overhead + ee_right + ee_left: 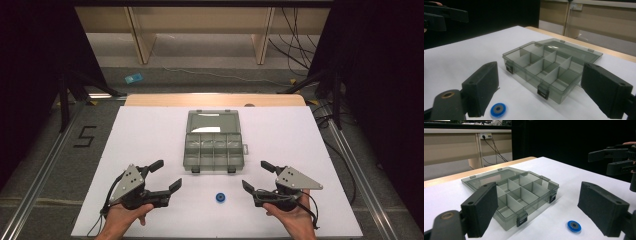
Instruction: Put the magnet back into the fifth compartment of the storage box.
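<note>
A smoky clear plastic organizer box (212, 147) lies in the middle of the white table (145, 130), lid flat open behind it, its several compartments empty. The box also shows in the left gripper view (524, 195) and the right gripper view (549, 67). A small blue disc (220, 197) with a dark centre rests on the table in front of the box, between the two grippers. My left gripper (166, 175) stands open at the front left, nothing between its pads. My right gripper (256, 176) stands open at the front right, also empty. The disc (574, 226) lies near the left gripper's right jaw and, in the right gripper view, the disc (498, 109) lies beside the left jaw.
A wooden strip (215, 99) runs along the table's far edge. Beyond it are wooden bench legs (142, 37), cables on the floor and a small blue object (133, 78). Black curtains and tripod legs flank both sides. A number 5 is marked on the floor (84, 136).
</note>
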A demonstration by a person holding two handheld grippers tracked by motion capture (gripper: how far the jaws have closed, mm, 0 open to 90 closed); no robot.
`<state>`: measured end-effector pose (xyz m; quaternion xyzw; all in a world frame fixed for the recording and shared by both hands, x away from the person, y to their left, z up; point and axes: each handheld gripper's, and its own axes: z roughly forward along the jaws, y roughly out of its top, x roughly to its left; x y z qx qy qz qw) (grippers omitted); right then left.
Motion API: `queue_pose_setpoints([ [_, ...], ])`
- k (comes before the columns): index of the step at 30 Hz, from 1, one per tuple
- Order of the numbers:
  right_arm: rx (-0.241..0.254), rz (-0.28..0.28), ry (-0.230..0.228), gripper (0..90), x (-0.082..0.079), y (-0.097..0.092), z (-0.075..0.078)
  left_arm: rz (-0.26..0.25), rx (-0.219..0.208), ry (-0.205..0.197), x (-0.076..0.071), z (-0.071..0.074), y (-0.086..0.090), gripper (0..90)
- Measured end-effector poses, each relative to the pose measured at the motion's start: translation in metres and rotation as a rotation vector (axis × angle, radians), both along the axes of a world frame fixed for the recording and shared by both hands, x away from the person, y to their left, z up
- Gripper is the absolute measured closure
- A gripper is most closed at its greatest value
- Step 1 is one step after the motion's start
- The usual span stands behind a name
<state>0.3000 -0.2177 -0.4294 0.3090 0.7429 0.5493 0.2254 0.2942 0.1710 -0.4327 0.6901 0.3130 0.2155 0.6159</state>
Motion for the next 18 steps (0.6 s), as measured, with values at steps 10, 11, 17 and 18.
queue_pose_setpoints([
  [10, -0.009, 0.005, -0.004, 15.7, -0.0001, 0.0022, -0.0004, -0.004, 0.01, -0.007, 0.0005, 0.0001, 0.0001, 15.6],
  [11, -0.02, 0.005, -0.015, 15.7, 0.0002, 0.0022, -0.0001, -0.003, 0.006, -0.001, 0.0002, -0.0001, -0.0002, 15.6],
  [17, -0.039, 0.007, -0.019, 16.1, -0.001, 0.0048, 0.0004, -0.003, 0.006, -0.003, 0.0003, 0.0, -0.0001, 15.6],
  [18, -0.044, 0.016, -0.014, 16.1, -0.001, 0.0053, 0.0013, -0.004, 0.01, -0.007, 0.0006, 0.0001, 0.0001, 15.6],
])
